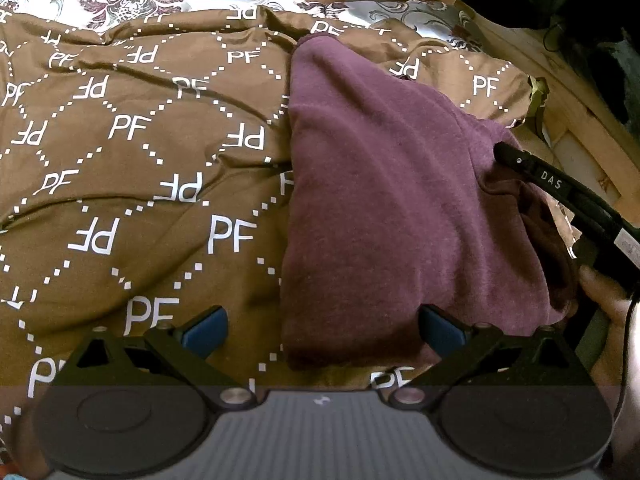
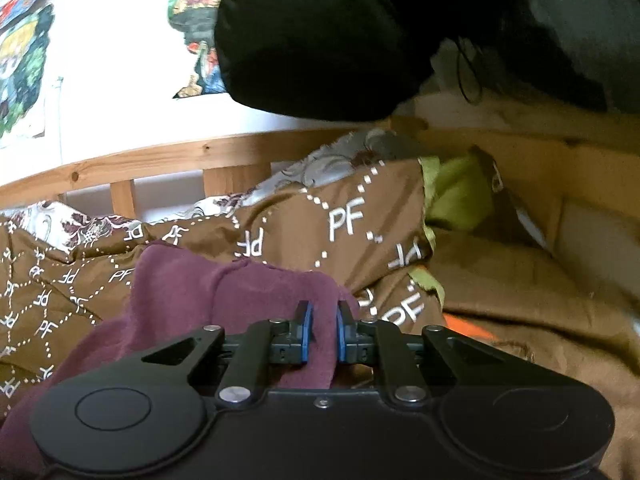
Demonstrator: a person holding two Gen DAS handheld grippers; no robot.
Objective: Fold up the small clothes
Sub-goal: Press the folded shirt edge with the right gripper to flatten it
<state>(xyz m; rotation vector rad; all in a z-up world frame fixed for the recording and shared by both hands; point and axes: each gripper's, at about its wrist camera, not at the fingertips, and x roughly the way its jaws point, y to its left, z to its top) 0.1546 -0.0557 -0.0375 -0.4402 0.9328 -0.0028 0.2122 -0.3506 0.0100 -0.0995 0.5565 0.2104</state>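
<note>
A maroon garment (image 1: 380, 200) lies on the brown "PF" bedspread (image 1: 132, 168), folded over into a long shape. My left gripper (image 1: 322, 330) is open and empty, its blue pads straddling the garment's near edge just above the bedspread. My right gripper (image 2: 323, 334) is shut on a fold of the maroon garment (image 2: 248, 292) at its right side. In the left wrist view the right gripper's black finger (image 1: 560, 188) reaches into the cloth's right edge.
A wooden bed frame (image 2: 160, 160) runs behind and along the right (image 1: 580, 92). A floral pillow (image 1: 100, 4) lies at the head. A black object (image 2: 320, 32) hangs above. A green cloth (image 2: 460, 192) is tucked at the bedspread's corner.
</note>
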